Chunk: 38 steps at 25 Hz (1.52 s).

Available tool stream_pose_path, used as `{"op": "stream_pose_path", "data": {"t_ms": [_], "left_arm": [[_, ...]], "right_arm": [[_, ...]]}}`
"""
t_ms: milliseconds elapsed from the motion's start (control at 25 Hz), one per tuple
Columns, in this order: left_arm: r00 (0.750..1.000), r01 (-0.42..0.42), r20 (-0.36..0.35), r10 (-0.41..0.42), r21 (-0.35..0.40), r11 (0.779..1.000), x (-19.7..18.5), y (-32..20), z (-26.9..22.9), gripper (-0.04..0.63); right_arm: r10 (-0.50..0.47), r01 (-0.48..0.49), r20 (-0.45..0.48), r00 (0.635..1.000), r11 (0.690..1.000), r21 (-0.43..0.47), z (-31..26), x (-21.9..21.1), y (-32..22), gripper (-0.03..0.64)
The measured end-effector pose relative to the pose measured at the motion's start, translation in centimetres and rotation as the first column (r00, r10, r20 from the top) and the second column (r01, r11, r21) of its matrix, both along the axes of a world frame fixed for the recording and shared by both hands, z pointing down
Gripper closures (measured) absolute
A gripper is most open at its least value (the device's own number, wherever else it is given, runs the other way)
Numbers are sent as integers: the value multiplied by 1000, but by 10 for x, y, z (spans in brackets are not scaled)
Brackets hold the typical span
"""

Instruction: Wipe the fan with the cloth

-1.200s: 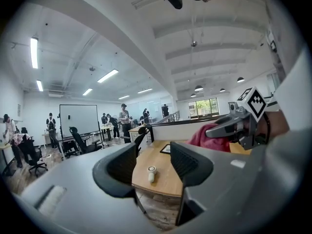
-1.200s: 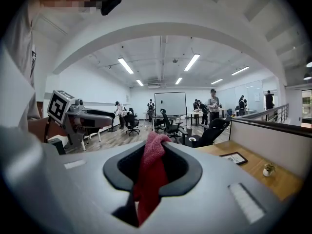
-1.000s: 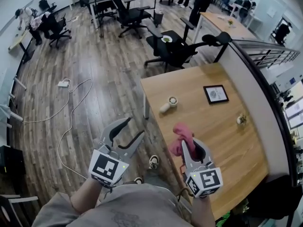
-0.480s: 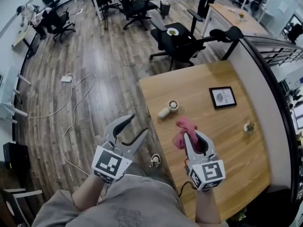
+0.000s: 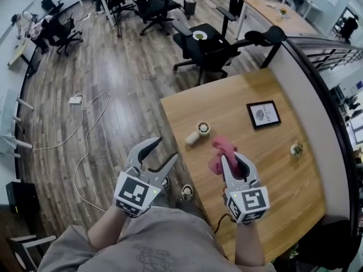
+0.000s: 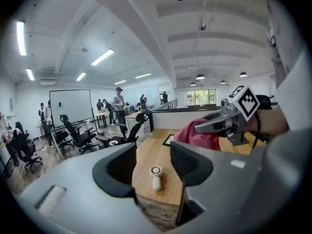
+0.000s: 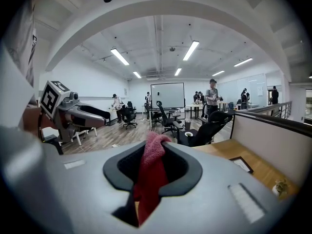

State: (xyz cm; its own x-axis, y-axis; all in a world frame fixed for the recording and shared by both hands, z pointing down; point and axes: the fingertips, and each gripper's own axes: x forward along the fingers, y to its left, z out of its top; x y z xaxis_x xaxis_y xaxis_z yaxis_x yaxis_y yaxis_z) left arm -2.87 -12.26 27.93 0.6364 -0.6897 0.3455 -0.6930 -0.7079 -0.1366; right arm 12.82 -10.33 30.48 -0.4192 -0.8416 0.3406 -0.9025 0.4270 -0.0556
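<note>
My right gripper point(image 5: 235, 164) is over the near left part of the wooden table point(image 5: 283, 180). Its jaws are clamped on a pink-red cloth point(image 5: 220, 153). In the right gripper view the cloth fills the gap between the pads, bunching up above them and trailing down below.

My left gripper point(image 5: 164, 151) is just off the table's left edge, above the wood floor point(image 5: 113, 78). Its jaws stand apart with nothing between them. In the left gripper view the gap frames the table top farther off.

The fan point(image 5: 198, 132) is a small white handheld one. It lies flat on the table close to the left edge, with its round head towards the far right and its handle towards the near left. It is a little beyond the cloth and to its left, and neither gripper touches it.

Farther right on the table there is a black-framed picture point(image 5: 263, 114), and a small potted plant point(image 5: 295, 149) sits by the right edge. A black office chair point(image 5: 207, 47) stands past the table's far edge. A white cable point(image 5: 85, 140) snakes over the floor on the left.
</note>
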Motion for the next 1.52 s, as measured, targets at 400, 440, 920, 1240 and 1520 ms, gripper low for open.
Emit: {"op": "stream_pose_path", "data": {"t_ms": [400,440,920,1240,1520], "left_arm": [[994,-100,42,104,-87,991,15,-36,34,374],[993,-104,51,109,-96,990,17,-40,41,373],[975,-178,78,207,-280,943,59,-80,148,333],[964,-154,148,222,-371,916,77,-98,234,331],[946,-140,208,247,-426,894,93,-108,304,296]], "right_arm": [[88,-87,1,996,994,-73,22,-4,-17,540],[92,-92,-1,996,992,-81,26,-5,-20,540],[136,-137,-18,991,975,-172,81,0,-57,540],[148,-148,-16,989,964,-220,120,4,-79,540],[153,-157,-38,988,949,-273,155,15,-85,540]]}}
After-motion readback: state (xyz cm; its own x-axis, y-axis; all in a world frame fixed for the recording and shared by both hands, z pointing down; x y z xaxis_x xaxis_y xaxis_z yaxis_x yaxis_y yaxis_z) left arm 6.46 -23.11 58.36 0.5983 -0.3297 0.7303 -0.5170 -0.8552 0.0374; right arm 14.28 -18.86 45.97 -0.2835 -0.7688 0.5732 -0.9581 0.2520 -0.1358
